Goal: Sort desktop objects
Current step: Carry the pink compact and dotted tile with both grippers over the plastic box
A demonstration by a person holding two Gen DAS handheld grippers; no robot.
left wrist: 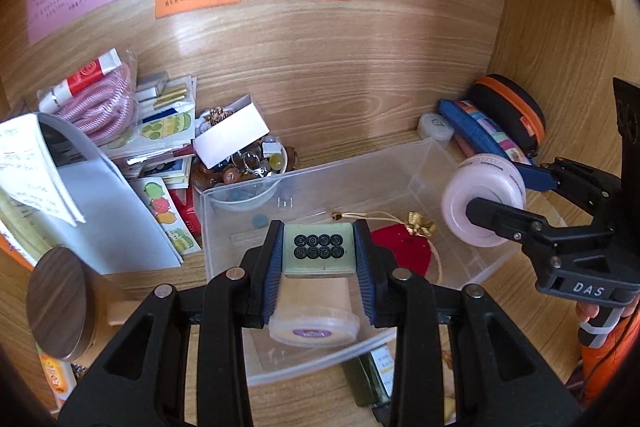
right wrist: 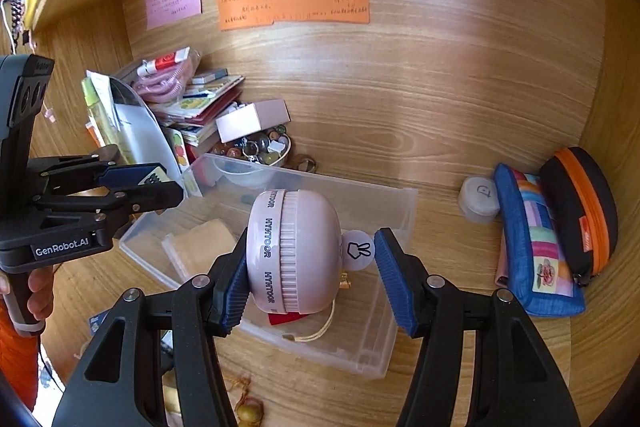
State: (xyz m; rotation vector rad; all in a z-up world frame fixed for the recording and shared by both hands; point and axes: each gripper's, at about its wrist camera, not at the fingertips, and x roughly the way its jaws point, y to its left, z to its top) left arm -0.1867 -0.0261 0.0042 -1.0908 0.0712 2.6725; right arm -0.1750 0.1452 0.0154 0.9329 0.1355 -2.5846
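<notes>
My left gripper (left wrist: 319,245) is shut on a pale green block with black dots (left wrist: 319,247) that tops a tan container, held over the clear plastic bin (left wrist: 430,163). My right gripper (right wrist: 312,267) holds a round pink HYNTOOR gadget (right wrist: 294,251) above the same bin (right wrist: 400,211); the left pad touches it, the right pad (right wrist: 394,283) stands just off its small white knob. In the left wrist view the pink gadget (left wrist: 482,201) and right gripper (left wrist: 502,195) hang over the bin's right end. A red pouch (left wrist: 404,251) with gold cord lies in the bin.
A pile of papers, stickers and a pink cable (left wrist: 104,107) fills the left. A bowl of beads (right wrist: 266,149) sits behind the bin. A white round case (right wrist: 478,199), a blue patchwork pouch (right wrist: 536,239) and a black-orange case (right wrist: 580,207) lie right. A wooden disc (left wrist: 60,301) stands at left front.
</notes>
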